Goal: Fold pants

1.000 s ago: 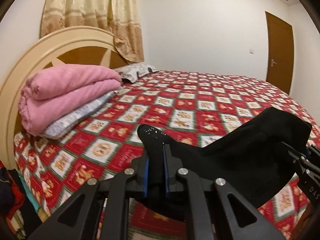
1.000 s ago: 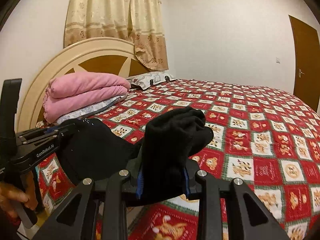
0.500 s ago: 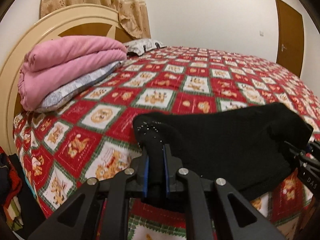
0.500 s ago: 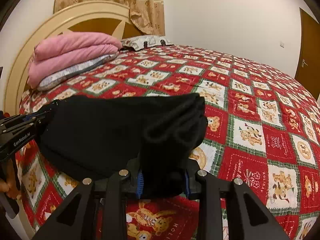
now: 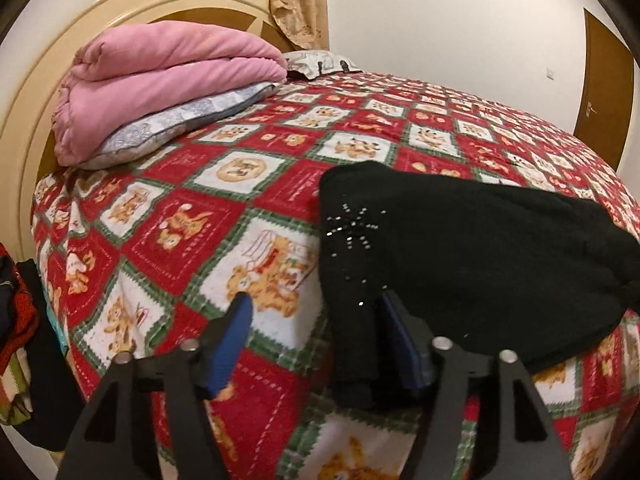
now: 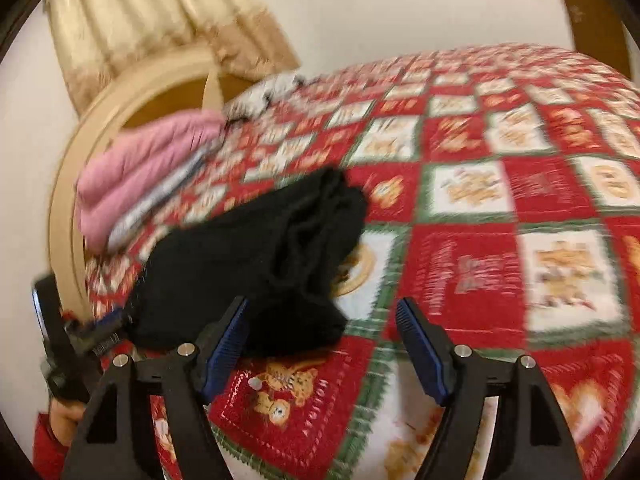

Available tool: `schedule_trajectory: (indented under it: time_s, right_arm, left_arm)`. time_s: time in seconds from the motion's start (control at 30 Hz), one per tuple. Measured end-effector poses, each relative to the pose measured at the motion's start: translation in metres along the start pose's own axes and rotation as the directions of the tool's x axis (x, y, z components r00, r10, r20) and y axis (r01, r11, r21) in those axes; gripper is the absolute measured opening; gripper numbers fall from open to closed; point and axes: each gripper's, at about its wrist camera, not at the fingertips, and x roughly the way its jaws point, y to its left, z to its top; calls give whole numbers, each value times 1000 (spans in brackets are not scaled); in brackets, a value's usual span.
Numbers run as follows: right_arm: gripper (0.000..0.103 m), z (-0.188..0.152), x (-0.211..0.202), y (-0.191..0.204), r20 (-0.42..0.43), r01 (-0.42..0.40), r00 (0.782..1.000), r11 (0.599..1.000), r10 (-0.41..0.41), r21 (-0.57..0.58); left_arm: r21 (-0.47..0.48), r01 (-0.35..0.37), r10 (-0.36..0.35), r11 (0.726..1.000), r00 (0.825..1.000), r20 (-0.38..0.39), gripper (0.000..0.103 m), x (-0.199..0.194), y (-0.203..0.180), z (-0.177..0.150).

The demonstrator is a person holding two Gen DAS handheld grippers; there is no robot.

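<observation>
Item: black pants (image 5: pixel 472 256), lying folded on the bed (image 5: pixel 256 184) at its near corner, directly ahead of both grippers. Step in hand, by judgement: release after a fold, the bundle laid down and both tools let go of it. Left gripper (image 5: pixel 316 320): jaws spread wide; the near edge of the pants lies between them against the inner face of the right-side finger, apparently only resting there, nothing clamped. Right gripper (image 6: pixel 322 324): jaws likewise spread and empty, bedspread showing between them; the pants sit ahead and to its left, just touching or overlapping the left-side finger; this view is motion-blurred, so contact cannot be told for certain. Condition of item: dark knit-like fabric, compact rounded bundle, several layers stacked, with thick rolled edges visible in the right wrist view; a small spray of glittering studs on the upper face near the left gripper; one end droops over the bed edge below that gripper. Soft and limp, likely to slump if nudged. Next move, by judgement: either back both grippers clear without dragging the cloth, or re-pinch the overhanging end and fold it up onto the bundle. Beyond the grippers: pink blanket (image 5: pixel 160 80) on a grey pillow (image 5: pixel 180 120), well apart at the headboard (image 5: pixel 36 120).
</observation>
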Motion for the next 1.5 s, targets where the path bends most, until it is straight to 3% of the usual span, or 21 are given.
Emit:
schedule_trajectory:
  time_s: [0.1,0.17,0.2,0.27,0.33,0.5,0.6,0.8,1.07,1.2,1.3,1.37,1.47,1.5]
  right_arm:
    - [75,3,-25,10,124,101,987,995,-98,-17]
    - [71,10,-32,30,169,124,980,987,-106,-100]
    - [48,13,-31,45,173,139,979,977,-110,-165]
    - [24,16,-22,73,161,130,983,952,-87,-278]
    - [24,18,-9,85,130,94,990,947,-56,-306]
    - [23,5,42,67,-6,122,992,957,-128,-265]
    - [23,-3,43,60,15,101,995,959,-101,-264]
    - [25,-9,42,66,42,136,991,941,-129,-309]
    - [26,-9,43,63,41,124,992,943,-117,-309]
    - [31,-9,40,61,41,92,996,950,-84,-299]
    - [33,-9,38,60,46,76,997,952,-65,-295]
    - [34,-10,38,61,49,67,997,954,-56,-293]
    - [34,-10,37,58,51,52,998,958,-40,-283]
    - [34,-10,37,57,52,49,998,958,-36,-281]
  left_arm:
    - [-5,-24,24,1000,1000,17,81,1,1,-2]
    - [-18,-30,31,999,999,16,81,3,1,-2]
    - [-18,-36,37,999,999,17,81,3,0,-2]
    - [1,-59,59,998,998,29,81,2,-4,-2]
    - [21,-87,86,996,995,42,83,1,-7,-3]
    - [29,-100,99,995,994,41,86,1,-7,-2]
    - [33,-98,97,995,995,32,90,1,-5,-1]
    - [-2,-75,75,997,997,-3,92,-5,0,-3]
    - [35,-97,98,995,995,-8,100,-14,7,-11]
    - [31,-107,108,994,994,-22,101,-20,17,-15]
    - [14,-129,129,991,992,5,97,-37,23,-7]
    - [-14,-101,102,995,991,91,94,-56,27,8]
    - [-19,-28,31,999,982,185,74,-64,25,40]
    - [-14,-3,5,1000,981,194,61,-60,23,49]
